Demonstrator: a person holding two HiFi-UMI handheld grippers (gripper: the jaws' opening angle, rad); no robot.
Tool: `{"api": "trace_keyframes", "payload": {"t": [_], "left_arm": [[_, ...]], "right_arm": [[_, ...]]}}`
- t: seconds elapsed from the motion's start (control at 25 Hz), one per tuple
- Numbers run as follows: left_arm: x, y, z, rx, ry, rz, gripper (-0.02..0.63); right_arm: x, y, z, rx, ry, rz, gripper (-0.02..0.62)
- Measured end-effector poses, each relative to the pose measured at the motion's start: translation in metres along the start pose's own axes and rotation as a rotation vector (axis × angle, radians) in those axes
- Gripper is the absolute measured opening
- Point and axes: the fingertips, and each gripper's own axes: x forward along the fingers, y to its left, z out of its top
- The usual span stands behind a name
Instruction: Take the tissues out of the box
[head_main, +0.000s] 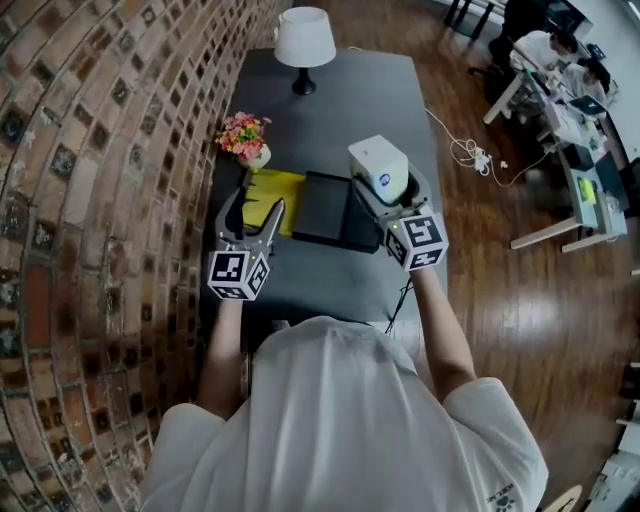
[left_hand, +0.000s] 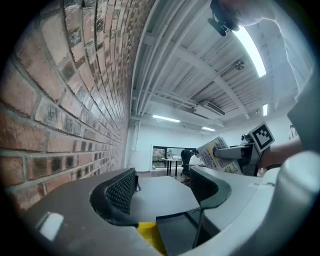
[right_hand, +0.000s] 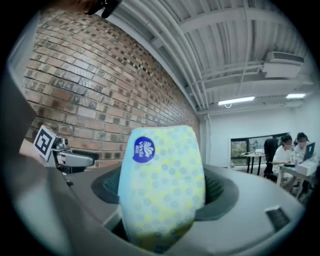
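Observation:
A soft pack of tissues (head_main: 380, 168), pale with blue-and-yellow dots and a blue round label, is clamped in my right gripper (head_main: 387, 196) above the dark table. In the right gripper view the tissue pack (right_hand: 162, 190) stands upright, squeezed between both pads. Just left of it on the table lies a flat black box (head_main: 328, 208). My left gripper (head_main: 254, 216) hovers over a yellow sheet (head_main: 272, 192) beside that box, jaws apart and empty. In the left gripper view the left gripper (left_hand: 162, 190) holds nothing, with the black box (left_hand: 181, 231) and the yellow sheet (left_hand: 149, 236) below it.
A small pot of pink flowers (head_main: 243, 136) stands near the table's left edge by the brick wall. A white lamp (head_main: 304, 40) is at the far end of the table (head_main: 340, 110). A white cable lies on the wooden floor to the right; desks with people stand beyond.

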Motion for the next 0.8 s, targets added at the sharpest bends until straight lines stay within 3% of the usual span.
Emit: {"api": "trace_keyframes", "payload": {"t": [0.32,0.48,0.8], "left_arm": [[0.012,-0.026,0.021,0.057,-0.022,-0.049,0.322],[0.008,-0.028,0.020,0.125,-0.011,-0.036,0.324],[0.001,-0.024,0.024,0.134,-0.035,-0.008,0.322]], "right_arm": [[-0.064,-0.027,0.000,-0.027,-0.056,-0.218,0.388],[-0.081,-0.018,0.002,-0.053,-0.084,-0.263,0.388],[-0.096,-0.005,-0.011,0.036,-0.089,-0.300,0.388]]}}
